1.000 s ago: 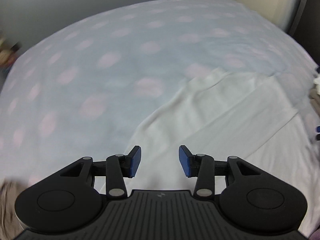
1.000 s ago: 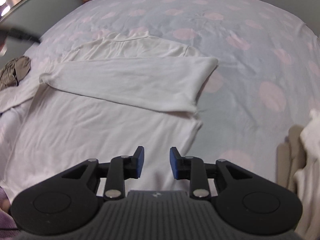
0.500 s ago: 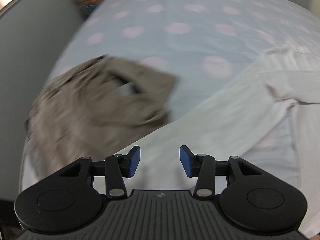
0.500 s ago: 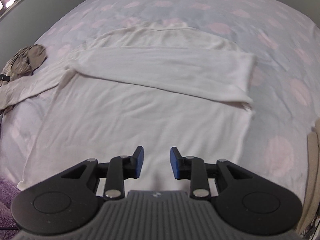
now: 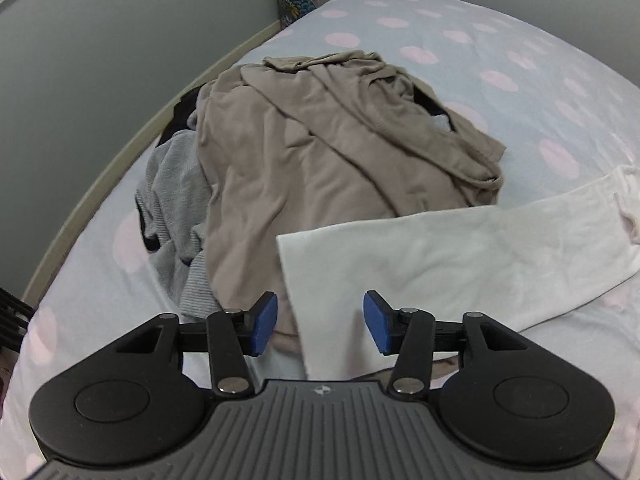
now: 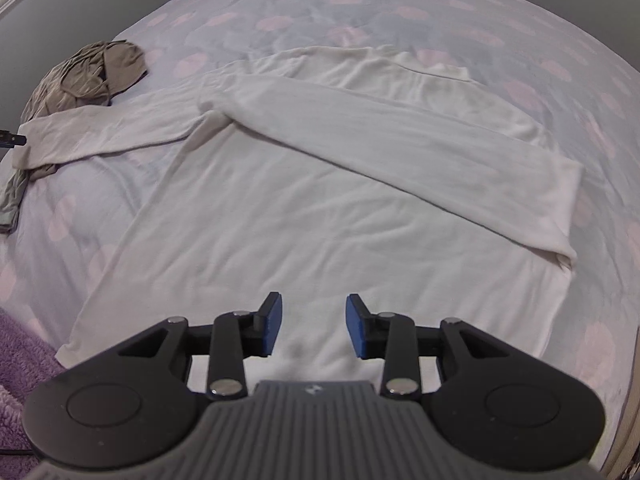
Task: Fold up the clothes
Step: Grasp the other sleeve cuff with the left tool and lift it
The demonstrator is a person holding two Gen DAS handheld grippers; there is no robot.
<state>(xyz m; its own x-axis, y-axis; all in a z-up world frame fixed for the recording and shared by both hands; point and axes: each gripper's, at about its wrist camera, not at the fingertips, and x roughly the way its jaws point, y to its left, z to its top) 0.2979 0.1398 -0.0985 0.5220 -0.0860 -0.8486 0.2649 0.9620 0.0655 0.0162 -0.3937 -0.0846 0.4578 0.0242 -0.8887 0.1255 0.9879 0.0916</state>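
A white long-sleeved top [image 6: 280, 216] is shown spread flat on a bed [image 6: 460, 20] covered with a pale sheet dotted in pink. One sleeve [image 6: 400, 140] is laid across the chest, ahead of the right gripper [image 6: 314, 330] and running to the right of its jaws; the other sleeve [image 5: 460, 252] is stretched outward, its cuff end lying just ahead of and between the jaws of the left gripper [image 5: 320, 328]. Both pairs of jaws are seen parted wide with nothing between the blue pads.

The step in hand is judged to be the folding-in of the outstretched sleeve. The next move is thought to call for the left jaws to be lowered onto the cuff edge, closed on a single layer of cloth, and the sleeve carried across the body to lie over the one already folded. The right jaws are held above the hem region, where the cloth could be steadied.

Beyond the left jaws, a heap of unfolded garments is seen: a taupe garment [image 5: 320, 152] on top, a grey ribbed one [image 5: 172, 208] to its left. The cuff lies partly over the taupe cloth, so a pinch taken too deep is judged likely to catch both.

No brand, label or legible writing is visible on the garments or the bedding; only a small emblem is seen on each gripper body.
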